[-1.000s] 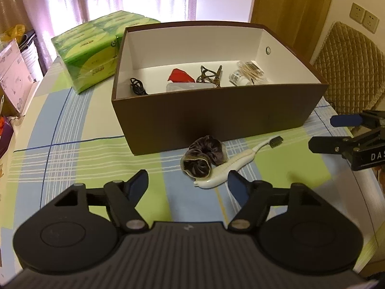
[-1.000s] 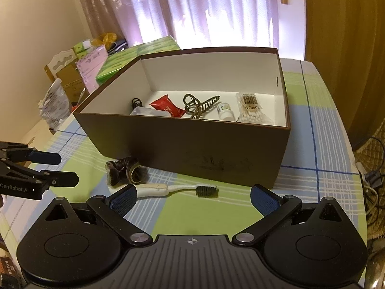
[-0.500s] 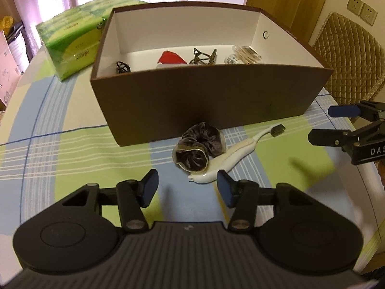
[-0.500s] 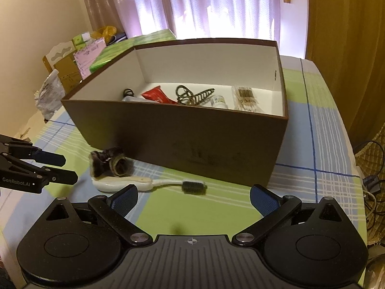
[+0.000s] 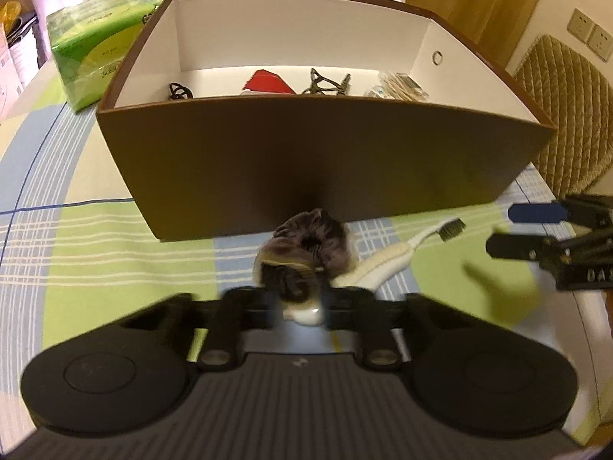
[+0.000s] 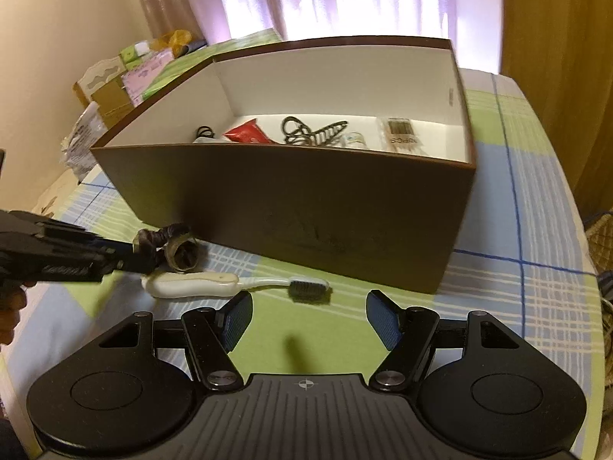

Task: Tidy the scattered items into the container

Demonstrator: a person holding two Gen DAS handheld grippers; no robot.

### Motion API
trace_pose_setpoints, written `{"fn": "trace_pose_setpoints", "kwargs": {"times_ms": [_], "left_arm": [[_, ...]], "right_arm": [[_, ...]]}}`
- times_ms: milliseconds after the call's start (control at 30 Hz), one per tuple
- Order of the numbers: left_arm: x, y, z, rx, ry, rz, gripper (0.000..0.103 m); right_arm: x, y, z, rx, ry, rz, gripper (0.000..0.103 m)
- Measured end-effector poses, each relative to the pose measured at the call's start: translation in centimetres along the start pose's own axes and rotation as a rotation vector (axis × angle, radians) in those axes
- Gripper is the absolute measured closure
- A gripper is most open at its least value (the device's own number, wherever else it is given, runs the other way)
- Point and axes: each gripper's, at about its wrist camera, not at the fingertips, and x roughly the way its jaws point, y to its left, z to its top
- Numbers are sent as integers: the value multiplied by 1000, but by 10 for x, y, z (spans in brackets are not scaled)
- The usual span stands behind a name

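Through the left wrist's view, the left tool (image 5: 299,301) had pinched tight on the dark scrunchie (image 5: 306,245), which lay on the checked surface (image 5: 95,253) just in front of the brown box (image 5: 314,161), touching the white toothbrush (image 5: 387,264). From the right wrist's view, the right tool (image 6: 308,320) gaped wide, empty, near the toothbrush (image 6: 230,285) before the box (image 6: 306,207).

Left gripper closed in low, right gripper spread wide.

The left gripper (image 5: 298,301) sits low, its fingers (image 5: 256,303) drawn near each other around something dark. The right gripper (image 6: 309,320) hovers level, its blue-padded fingers (image 6: 383,324) well apart, holding nothing.
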Motion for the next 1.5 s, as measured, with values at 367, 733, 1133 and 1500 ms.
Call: {"fn": "trace_pose_setpoints", "kwargs": {"times_ms": [367, 733, 1133, 1500], "left_arm": [[-27, 43, -18, -58, -4, 116, 101], [-45, 67, -43, -129, 33, 174, 100], [-43, 68, -50, -148, 49, 174, 89], [-36, 44, -48, -45, 54, 74, 97]], "right_arm": [[22, 33, 5, -181, 29, 119, 30], [75, 75, 8, -480, 87, 189, 30], [61, 72, -15, -420, 118, 131, 80], [5, 41, -53, -238, 153, -42, 80]]}}
